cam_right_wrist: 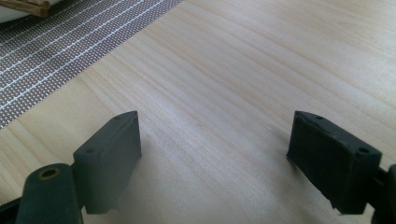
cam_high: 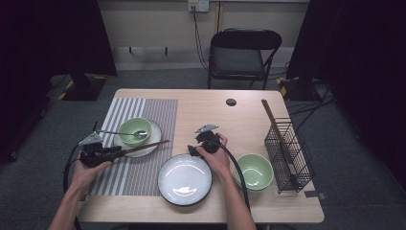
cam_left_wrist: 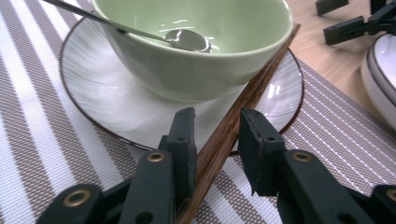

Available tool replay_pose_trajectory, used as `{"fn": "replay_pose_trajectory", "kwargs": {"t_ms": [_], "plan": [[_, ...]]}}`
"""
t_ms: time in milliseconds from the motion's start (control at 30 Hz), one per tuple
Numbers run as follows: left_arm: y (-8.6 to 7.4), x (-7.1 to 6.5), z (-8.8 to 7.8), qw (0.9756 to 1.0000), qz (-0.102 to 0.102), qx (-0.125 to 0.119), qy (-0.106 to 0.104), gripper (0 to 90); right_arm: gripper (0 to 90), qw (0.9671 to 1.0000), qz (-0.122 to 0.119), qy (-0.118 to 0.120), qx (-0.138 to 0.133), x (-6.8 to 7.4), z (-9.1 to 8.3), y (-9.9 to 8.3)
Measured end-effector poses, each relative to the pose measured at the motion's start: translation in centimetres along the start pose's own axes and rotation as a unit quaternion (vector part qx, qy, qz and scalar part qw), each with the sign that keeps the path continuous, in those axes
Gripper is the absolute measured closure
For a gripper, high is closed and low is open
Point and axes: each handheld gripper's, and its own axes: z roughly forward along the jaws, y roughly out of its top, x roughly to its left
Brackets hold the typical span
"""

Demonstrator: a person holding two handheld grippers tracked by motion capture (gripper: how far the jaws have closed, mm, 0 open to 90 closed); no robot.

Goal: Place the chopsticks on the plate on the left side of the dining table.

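A pair of brown chopsticks (cam_high: 146,145) (cam_left_wrist: 243,112) leans on the rim of a white saucer plate (cam_high: 152,139) (cam_left_wrist: 102,107), which carries a green bowl (cam_high: 135,130) (cam_left_wrist: 196,56) with a metal spoon (cam_high: 119,132) (cam_left_wrist: 187,39) in it. My left gripper (cam_high: 119,152) (cam_left_wrist: 217,119) stands around the near end of the chopsticks. They rest along the left jaw, and a gap shows at the right jaw, so the grip is open. My right gripper (cam_high: 194,148) (cam_right_wrist: 215,140) hangs wide open over bare table wood (cam_right_wrist: 243,70), with nothing between its jaws.
A striped placemat (cam_high: 139,172) (cam_right_wrist: 56,56) lies under the saucer. A large white plate (cam_high: 185,179) (cam_left_wrist: 380,70) sits at the front middle, with a second green bowl (cam_high: 253,171) to its right. A black wire rack (cam_high: 288,153) holding a chopstick (cam_high: 270,117) stands at the right edge.
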Motion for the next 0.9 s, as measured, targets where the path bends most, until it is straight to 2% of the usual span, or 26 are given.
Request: {"fn": "replay_pose_trajectory", "kwargs": {"t_ms": [200, 267, 300, 367, 433, 500, 533, 600, 733, 800, 900], "plan": [[0.0, 0.0, 0.0, 0.9999, -0.003, -0.006, 0.01, 62.9, 16.3, 1.0, 0.0, 0.0, 0.0, 0.0, 0.0, 0.0], [0.1, 0.1, -0.2, 0.9999, 0.003, -0.009, 0.014, 62.4, 16.2, 1.0, 0.0, 0.0, 0.0, 0.0, 0.0, 0.0], [0.1, 0.0, -0.3, 0.9998, -0.002, -0.012, 0.015, 62.2, 16.3, 1.0, 0.0, 0.0, 0.0, 0.0, 0.0, 0.0], [0.2, -0.1, -0.4, 0.9998, -0.003, -0.017, 0.01, 62.3, 16.3, 1.0, 0.0, 0.0, 0.0, 0.0, 0.0, 0.0], [0.2, -0.1, -0.5, 0.9997, -0.008, -0.021, -0.005, 64.4, 16.3, 1.0, 0.0, 0.0, 0.0, 0.0, 0.0, 0.0], [0.3, -0.3, -0.7, 0.9995, -0.01, -0.028, -0.013, 71.4, 16.2, 1.0, 0.0, 0.0, 0.0, 0.0, 0.0, 0.0], [0.3, -0.3, -0.7, 0.999, -0.017, -0.035, -0.021, 73.2, 16.3, 1.0, 0.0, 0.0, 0.0, 0.0, 0.0, 0.0], [0.4, -0.5, -0.7, 0.9988, -0.015, -0.037, -0.03, 75.8, 16.3, 1.0, 0.0, 0.0, 0.0, 0.0, 0.0, 0.0], [0.3, -0.6, -0.5, 0.999, -0.012, -0.025, -0.036, 81.6, 16.3, 1.0, 0.0, 0.0, 0.0, 0.0, 0.0, 0.0], [0.3, -0.8, -0.4, 0.9986, -0.014, -0.022, -0.045, 82.3, 16.2, 1.0, 0.0, 0.0, 0.0, 0.0, 0.0, 0.0], [0.3, -1.1, -0.2, 0.9988, -0.007, -0.012, -0.047, 83.0, 16.3, 1.0, 0.0, 0.0, 0.0, 0.0, 0.0, 0.0]]}}
